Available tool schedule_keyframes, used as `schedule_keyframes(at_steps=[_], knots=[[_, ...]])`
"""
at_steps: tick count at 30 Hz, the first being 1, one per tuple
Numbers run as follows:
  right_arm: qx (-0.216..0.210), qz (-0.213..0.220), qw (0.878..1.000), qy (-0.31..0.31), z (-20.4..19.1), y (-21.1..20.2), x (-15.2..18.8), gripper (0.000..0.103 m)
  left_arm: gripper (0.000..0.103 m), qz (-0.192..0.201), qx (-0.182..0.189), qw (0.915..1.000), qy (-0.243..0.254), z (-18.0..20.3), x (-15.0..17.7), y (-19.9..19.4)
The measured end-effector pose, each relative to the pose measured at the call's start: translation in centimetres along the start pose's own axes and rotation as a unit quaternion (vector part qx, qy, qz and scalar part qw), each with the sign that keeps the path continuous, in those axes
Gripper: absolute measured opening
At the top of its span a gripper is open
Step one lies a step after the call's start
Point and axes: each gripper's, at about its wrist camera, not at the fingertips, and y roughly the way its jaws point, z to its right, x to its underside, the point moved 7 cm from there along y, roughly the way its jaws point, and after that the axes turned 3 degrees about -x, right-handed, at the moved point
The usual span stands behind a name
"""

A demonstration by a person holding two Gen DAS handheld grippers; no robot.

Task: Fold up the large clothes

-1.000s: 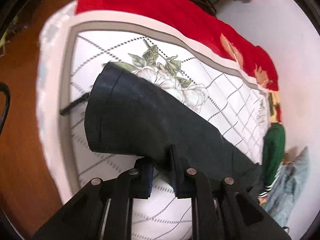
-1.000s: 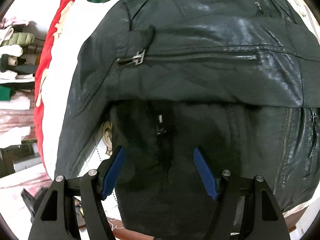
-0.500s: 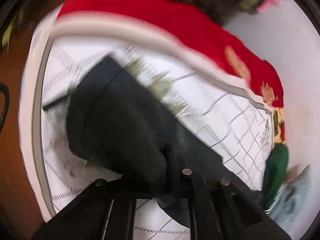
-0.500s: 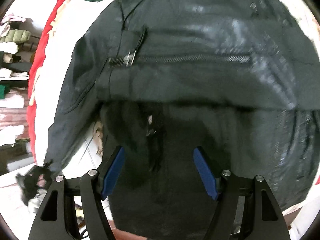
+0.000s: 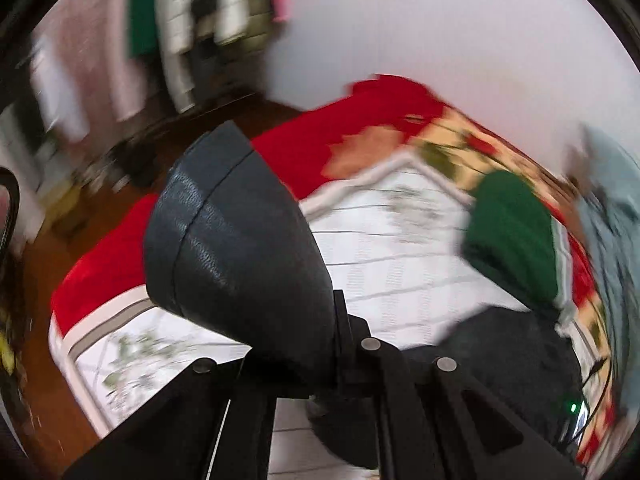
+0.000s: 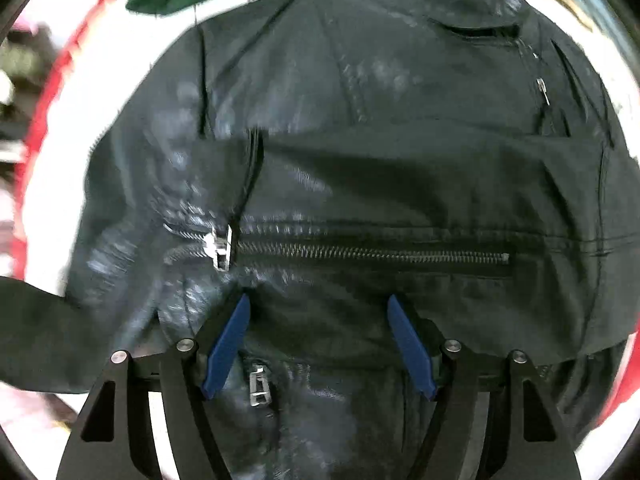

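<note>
Clamping jacket sleeve (image 5: 240,256), left tool (image 5: 316,364) aloft.

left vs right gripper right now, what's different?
The left gripper is shut on the jacket sleeve; the right gripper is open with nothing between its blue pads. The left gripper holds the sleeve lifted off the bed; the right gripper hangs over the jacket body near its zipper. Both share the same black two-finger build.
</note>
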Motion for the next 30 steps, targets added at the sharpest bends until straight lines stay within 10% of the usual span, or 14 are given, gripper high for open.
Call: schedule_keyframes(at_steps=[5,9,17,20,23,26,30], knots=[[-0.038,0.031,0.996,0.068,8.0,-6.3,0.3,0.072,0.003,-0.028,0.122,0.9881,0.09,14.3,3.1,-3.7],[-0.017,0.056,0.99,0.13,16.8,-10.4,1.4,0.072,0.003,-0.08,0.216,0.9612,0.152,27.6,8.7,-5.1],[0.03,0.061,0.971,0.228,31.5,-14.2,5.2,0.072,0.009,-0.199,0.247,0.91,0.267,38.8,21.9,-3.6],[0.038,0.057,0.971,0.229,33.7,-14.8,6.3,0.072,0.028,-0.221,0.231,0.9061,0.277,38.7,24.0,-3.1],[0.022,0.056,0.973,0.221,34.6,-15.8,6.7,0.072,0.102,-0.22,0.236,0.9067,0.271,38.3,23.4,-3.6],[-0.008,0.055,0.975,0.214,33.8,-16.0,6.3,0.073,0.102,-0.207,0.222,0.9145,0.267,36.6,21.5,-4.7],[-0.053,0.064,0.976,0.204,31.6,-15.9,4.7,0.073,0.102,-0.169,0.147,0.9473,0.229,28.4,17.0,-4.5]])
